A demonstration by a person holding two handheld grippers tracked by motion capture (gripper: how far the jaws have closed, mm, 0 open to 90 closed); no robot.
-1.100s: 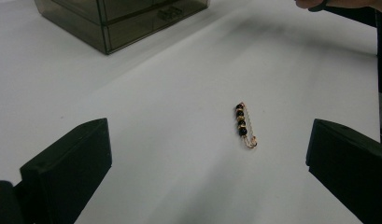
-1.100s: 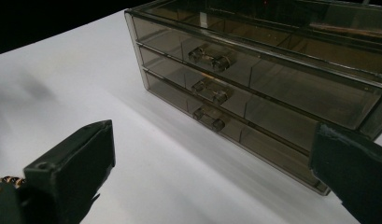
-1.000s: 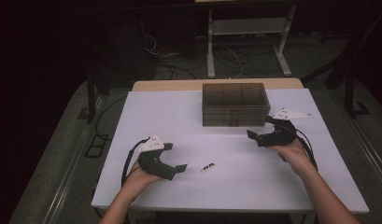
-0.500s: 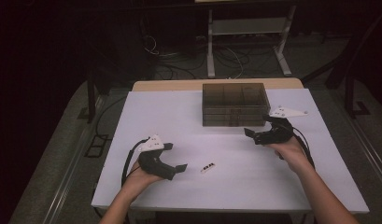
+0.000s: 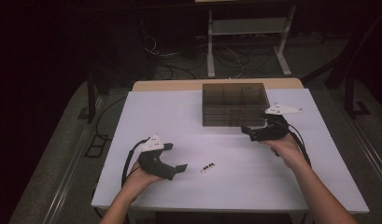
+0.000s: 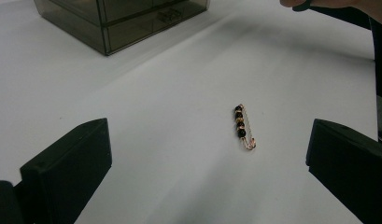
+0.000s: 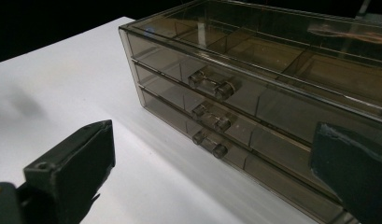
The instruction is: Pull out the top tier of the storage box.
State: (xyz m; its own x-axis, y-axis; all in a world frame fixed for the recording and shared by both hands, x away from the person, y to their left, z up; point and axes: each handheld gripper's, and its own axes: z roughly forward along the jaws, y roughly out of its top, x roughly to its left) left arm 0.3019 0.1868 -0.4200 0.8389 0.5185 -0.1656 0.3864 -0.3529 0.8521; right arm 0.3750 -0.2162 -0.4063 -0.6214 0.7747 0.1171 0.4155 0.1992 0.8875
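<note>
A smoky clear drawer box (image 5: 233,103) with three stacked drawers stands at the back middle of the white table (image 5: 179,116). Its drawers look shut, each with a clear bar handle (image 7: 212,85). A small beaded safety pin (image 5: 208,167) lies near the front; in the left gripper view the pin (image 6: 244,127) rests on the table ahead of the jaws. My left gripper (image 5: 178,165) is open, just left of the pin. My right gripper (image 5: 249,132) is open, close to the box's front right, and the box (image 7: 254,70) lies just ahead of its jaws.
The table's front edge runs near both forearms. Beyond the far edge, cables (image 5: 179,60) lie on the dark floor beside a white stand (image 5: 247,32). A wooden strip (image 5: 170,85) borders the back of the table.
My right gripper has moved left and slightly forward toward the drawer box's front. The left gripper and the pin have stayed put.
</note>
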